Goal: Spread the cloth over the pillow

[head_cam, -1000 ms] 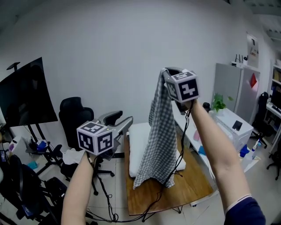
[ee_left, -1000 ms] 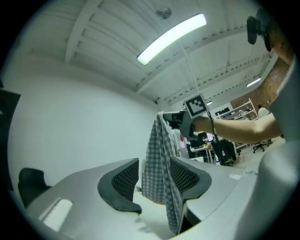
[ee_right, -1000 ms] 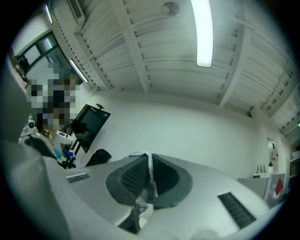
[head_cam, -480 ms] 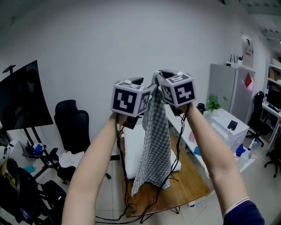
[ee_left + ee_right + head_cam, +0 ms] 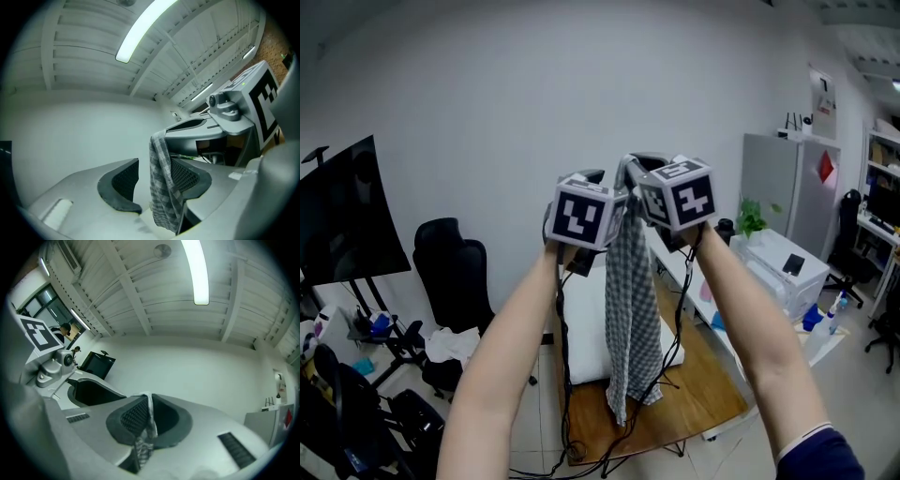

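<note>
The pillow [image 5: 584,323] lies on the tabletop [image 5: 708,392], far below your right gripper [image 5: 149,417], half behind your arms [image 5: 514,366]. The cloth [image 5: 630,300] hangs from that gripper, pinched tight. Your left gripper [image 5: 154,180] stands open around its edge: close there, then pull your hands apart. Its bottom corners are bunched, hard to see.

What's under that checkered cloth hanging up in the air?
A white pillow lies below the checkered cloth, on a wooden table. The hanging cloth hides a strip of the pillow's middle in this view, so anything there cannot be seen.
</note>
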`<action>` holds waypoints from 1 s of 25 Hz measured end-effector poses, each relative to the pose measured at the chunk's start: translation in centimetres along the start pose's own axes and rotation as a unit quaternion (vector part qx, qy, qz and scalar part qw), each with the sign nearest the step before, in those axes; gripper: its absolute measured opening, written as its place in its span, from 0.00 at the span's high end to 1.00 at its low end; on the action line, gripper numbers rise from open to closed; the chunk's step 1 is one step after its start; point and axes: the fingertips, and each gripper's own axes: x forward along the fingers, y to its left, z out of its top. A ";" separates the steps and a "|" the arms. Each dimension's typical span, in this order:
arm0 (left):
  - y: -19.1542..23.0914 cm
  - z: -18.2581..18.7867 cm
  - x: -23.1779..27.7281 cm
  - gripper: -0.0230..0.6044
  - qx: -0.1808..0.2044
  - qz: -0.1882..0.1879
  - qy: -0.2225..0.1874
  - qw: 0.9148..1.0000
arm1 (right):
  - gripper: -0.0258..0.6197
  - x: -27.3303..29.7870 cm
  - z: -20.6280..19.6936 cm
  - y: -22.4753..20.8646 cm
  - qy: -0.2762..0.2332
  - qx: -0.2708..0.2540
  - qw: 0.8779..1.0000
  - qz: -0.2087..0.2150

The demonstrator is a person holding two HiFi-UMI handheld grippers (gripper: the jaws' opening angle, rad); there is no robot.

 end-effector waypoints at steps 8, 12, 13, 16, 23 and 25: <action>0.6 -0.1 -0.2 0.68 0.027 0.031 -0.004 0.999 | 0.93 -0.2 0.0 1.5 -0.002 0.028 0.998 0.048; 0.3 -0.2 -0.4 0.88 0.041 0.038 -0.013 0.998 | 0.93 -0.5 0.3 1.7 -0.005 0.009 0.999 0.044; 0.3 -0.1 -0.5 0.89 0.037 0.034 -0.014 0.999 | 0.93 -0.6 0.3 1.6 -0.003 0.002 0.999 0.041; 0.3 0.2 -0.7 0.91 0.025 0.015 -0.017 0.999 | 0.93 -0.9 0.1 1.4 -0.002 0.003 0.999 0.040; 1.3 0.0 -1.0 0.91 0.023 0.021 -0.006 1.000 | 0.81 -2.3 -0.5 1.2 -0.030 0.042 0.997 0.048; 1.9 -0.1 -1.1 0.91 0.014 0.018 -0.008 1.000 | 0.81 -2.9 -0.9 0.9 -0.033 0.052 0.997 0.046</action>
